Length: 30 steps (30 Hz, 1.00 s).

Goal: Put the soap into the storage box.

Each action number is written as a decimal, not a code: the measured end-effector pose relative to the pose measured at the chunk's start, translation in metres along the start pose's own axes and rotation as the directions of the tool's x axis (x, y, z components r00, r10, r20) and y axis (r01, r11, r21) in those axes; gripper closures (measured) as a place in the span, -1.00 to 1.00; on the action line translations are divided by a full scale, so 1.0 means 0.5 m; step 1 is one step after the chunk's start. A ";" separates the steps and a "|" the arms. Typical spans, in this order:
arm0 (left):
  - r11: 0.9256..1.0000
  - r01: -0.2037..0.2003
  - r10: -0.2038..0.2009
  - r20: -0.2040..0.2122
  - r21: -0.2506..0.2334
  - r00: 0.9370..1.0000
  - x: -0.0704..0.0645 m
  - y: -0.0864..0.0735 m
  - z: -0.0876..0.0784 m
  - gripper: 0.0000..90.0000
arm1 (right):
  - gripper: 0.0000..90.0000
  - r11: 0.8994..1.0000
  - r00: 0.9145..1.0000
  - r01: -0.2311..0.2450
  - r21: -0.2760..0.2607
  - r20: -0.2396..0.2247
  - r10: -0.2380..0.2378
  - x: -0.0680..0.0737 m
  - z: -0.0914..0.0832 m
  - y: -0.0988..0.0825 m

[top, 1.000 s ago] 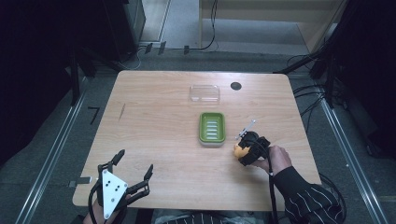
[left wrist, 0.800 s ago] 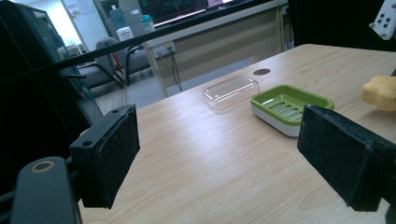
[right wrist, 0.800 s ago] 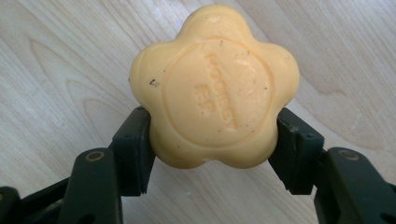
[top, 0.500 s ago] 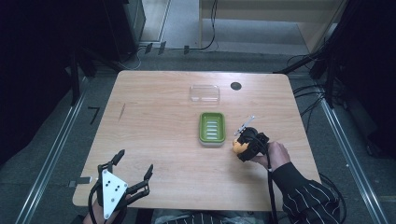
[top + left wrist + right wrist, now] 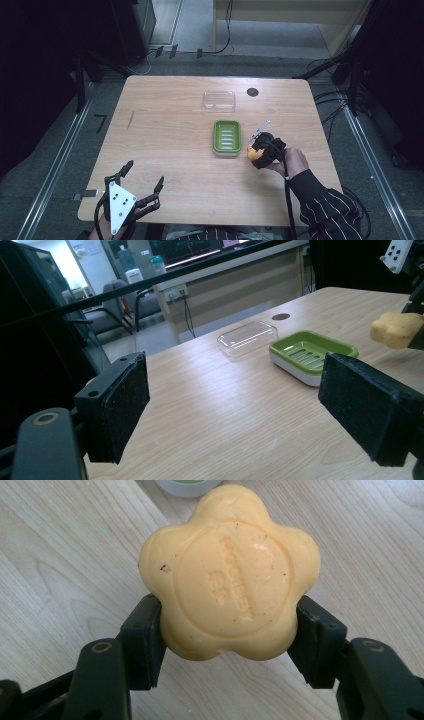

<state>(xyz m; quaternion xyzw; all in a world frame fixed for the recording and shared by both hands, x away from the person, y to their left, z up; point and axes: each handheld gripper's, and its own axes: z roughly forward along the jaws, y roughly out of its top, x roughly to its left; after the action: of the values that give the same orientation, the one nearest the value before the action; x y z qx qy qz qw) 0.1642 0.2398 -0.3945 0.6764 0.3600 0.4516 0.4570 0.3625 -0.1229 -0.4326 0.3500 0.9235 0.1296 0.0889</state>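
Note:
A yellow flower-shaped soap bar (image 5: 229, 575) sits between the jaws of my right gripper (image 5: 227, 640), which is shut on it. In the high view the right gripper (image 5: 257, 152) holds the soap (image 5: 254, 153) just right of the green soap dish (image 5: 226, 138), above the table. The left gripper view shows the soap (image 5: 396, 329) at the far right, past the dish (image 5: 310, 351). My left gripper (image 5: 142, 181) rests at the table's near left corner, its jaws wide apart with nothing between them, and its black pads (image 5: 119, 405) frame the wooden top.
A clear plastic lid (image 5: 219, 100) lies behind the dish, near a round black grommet (image 5: 252, 92) in the wooden table (image 5: 165, 135). Dark floor, cables and metal rails surround the table. A cabinet and chairs stand beyond its far edge.
My right gripper with the soap has shifted slightly up and toward the dish. The left gripper has stayed where it was.

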 end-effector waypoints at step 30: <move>1.000 -0.001 0.001 0.001 0.004 1.000 0.000 0.000 0.000 -0.71 | -0.11 0.999 0.999 0.032 -0.011 0.004 -0.032 -0.007 -0.018 0.051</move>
<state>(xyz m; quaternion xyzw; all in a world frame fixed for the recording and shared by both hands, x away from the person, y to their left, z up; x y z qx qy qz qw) 0.1642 0.2397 -0.3946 0.6777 0.3602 0.4507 0.4559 0.3787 -0.1084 -0.4161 0.3347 0.9281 0.1327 0.0945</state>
